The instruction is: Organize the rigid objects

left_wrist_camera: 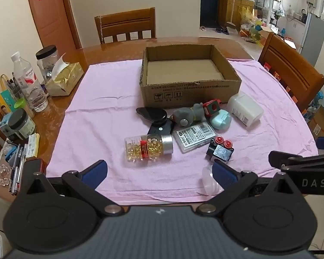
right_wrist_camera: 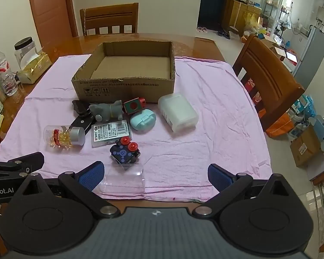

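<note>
- The left gripper (left_wrist_camera: 159, 173) hangs over the near edge of the table (left_wrist_camera: 110, 49), jaws wide apart and holding nothing.
- The right gripper (right_wrist_camera: 155, 176) sits beside it, jaws likewise spread and empty.
- A pink cloth (right_wrist_camera: 216, 129) covers most of the table.
- An open cardboard box (right_wrist_camera: 127, 90) stands at the far middle of the cloth; only its bare floor shows inside.
- The loose things lie in a cluster just in front of the box.
- A clear pill bottle (left_wrist_camera: 148, 147) with yellow capsules and a silver cap lies on its side at the left of the cluster.
- A flat clear case (right_wrist_camera: 111, 132) with a printed label lies next to the bottle's cap.
- A black cube with two red knobs (right_wrist_camera: 125, 151) sits nearest the grippers.
- A clear plastic cup (right_wrist_camera: 124, 182) lies tipped on the cloth, just beside the right gripper's left finger.
- A grey toy animal (right_wrist_camera: 107, 111) rests against a black gadget (left_wrist_camera: 155, 116).
- A red and green block (right_wrist_camera: 134, 106) touches the box front.
- A teal round case (right_wrist_camera: 143, 119) lies between the block and a white plastic tub (right_wrist_camera: 178, 112).
- Bottles, jars and a tissue pack (left_wrist_camera: 64, 79) crowd the table's left edge, off the cloth.
</note>
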`<state>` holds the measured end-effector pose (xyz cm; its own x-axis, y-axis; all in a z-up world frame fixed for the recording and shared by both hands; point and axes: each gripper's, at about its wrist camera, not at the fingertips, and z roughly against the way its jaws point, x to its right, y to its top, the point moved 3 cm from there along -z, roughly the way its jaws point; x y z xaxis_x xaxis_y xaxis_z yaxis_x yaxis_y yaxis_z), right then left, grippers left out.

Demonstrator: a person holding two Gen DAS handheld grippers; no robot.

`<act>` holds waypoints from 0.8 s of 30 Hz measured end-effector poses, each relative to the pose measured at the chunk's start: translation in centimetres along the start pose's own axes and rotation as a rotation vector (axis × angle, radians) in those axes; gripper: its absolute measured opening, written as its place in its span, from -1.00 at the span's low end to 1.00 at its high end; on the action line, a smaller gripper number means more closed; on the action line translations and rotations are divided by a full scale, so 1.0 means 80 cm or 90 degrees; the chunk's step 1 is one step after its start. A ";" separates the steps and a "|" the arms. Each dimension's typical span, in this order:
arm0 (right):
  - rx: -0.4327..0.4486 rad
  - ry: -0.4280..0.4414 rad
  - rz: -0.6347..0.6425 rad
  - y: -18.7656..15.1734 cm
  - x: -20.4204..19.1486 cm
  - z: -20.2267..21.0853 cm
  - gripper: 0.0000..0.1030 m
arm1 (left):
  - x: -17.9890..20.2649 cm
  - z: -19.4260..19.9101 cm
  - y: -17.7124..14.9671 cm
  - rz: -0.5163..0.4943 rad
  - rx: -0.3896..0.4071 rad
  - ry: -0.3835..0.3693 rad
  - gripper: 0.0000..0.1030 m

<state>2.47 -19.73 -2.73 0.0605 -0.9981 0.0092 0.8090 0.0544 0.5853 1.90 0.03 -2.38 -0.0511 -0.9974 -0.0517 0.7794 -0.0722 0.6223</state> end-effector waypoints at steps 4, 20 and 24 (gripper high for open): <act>-0.002 -0.002 0.000 0.001 0.000 0.001 1.00 | 0.003 -0.001 0.000 -0.005 0.003 0.010 0.98; 0.010 0.002 -0.002 0.006 0.004 0.009 1.00 | 0.004 0.006 0.004 -0.003 0.003 0.002 0.98; 0.012 0.002 0.002 0.006 0.006 0.008 1.00 | 0.004 0.007 0.004 -0.003 0.003 0.004 0.98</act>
<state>2.49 -20.16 -1.90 0.0646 -0.9979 0.0078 0.7979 0.0564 0.6002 1.79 -0.33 -1.76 -0.0508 -0.9969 -0.0602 0.7760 -0.0774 0.6259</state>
